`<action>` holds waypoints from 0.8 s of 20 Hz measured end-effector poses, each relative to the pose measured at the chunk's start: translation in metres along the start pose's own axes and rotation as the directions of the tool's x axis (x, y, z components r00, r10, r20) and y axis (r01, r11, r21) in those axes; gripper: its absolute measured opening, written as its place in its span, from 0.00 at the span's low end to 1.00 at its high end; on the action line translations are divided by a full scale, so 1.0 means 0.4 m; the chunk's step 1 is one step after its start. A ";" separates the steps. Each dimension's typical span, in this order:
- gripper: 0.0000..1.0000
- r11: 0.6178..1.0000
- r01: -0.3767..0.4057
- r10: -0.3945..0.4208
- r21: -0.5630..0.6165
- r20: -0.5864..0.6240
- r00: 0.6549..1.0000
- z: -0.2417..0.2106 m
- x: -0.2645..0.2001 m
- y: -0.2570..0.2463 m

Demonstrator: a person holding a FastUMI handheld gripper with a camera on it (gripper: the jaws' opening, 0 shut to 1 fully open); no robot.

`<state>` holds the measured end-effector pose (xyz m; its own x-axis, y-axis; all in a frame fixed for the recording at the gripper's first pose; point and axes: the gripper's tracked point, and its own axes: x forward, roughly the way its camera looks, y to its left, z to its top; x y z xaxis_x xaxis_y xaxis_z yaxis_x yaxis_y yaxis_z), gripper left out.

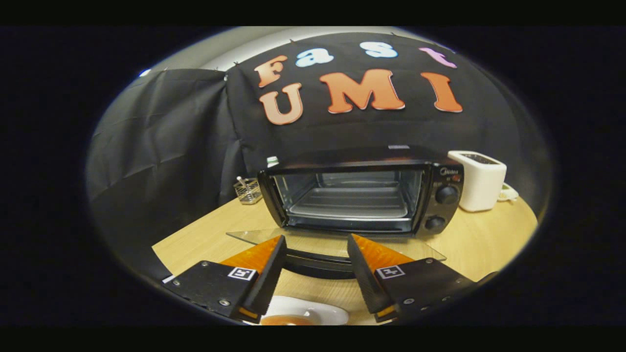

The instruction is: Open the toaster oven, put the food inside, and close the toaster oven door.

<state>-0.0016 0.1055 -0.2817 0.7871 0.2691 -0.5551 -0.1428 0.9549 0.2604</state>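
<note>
- One toaster oven [362,193], with its glass door [313,239] lowered and two knobs [446,194].
- One white toaster [481,180].
- One wire basket [248,190].
- One white plate [313,310].
- One table [479,244].
- One gripper [316,266], jaws apart.

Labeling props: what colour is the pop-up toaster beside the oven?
White, clearest in the claw view: toaster right of the black toaster oven.

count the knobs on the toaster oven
2, both on the panel right of the open door: upper knob, lower knob below it. Any others may be too small to tell. The gripper is open.
</note>
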 end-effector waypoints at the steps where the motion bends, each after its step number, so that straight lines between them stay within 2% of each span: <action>1: 0.74 1.000 0.000 0.000 0.006 -0.041 0.999 -0.029 0.008 -0.007; 8: 0.72 0.999 0.037 -0.033 0.016 -0.199 0.979 -0.158 0.035 -0.033; 16: 0.70 0.998 0.049 -0.053 -0.026 -0.167 0.985 -0.152 0.032 -0.033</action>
<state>-0.0263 0.1040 -0.3404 0.6821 0.2358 -0.6922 -0.1196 0.9698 0.2125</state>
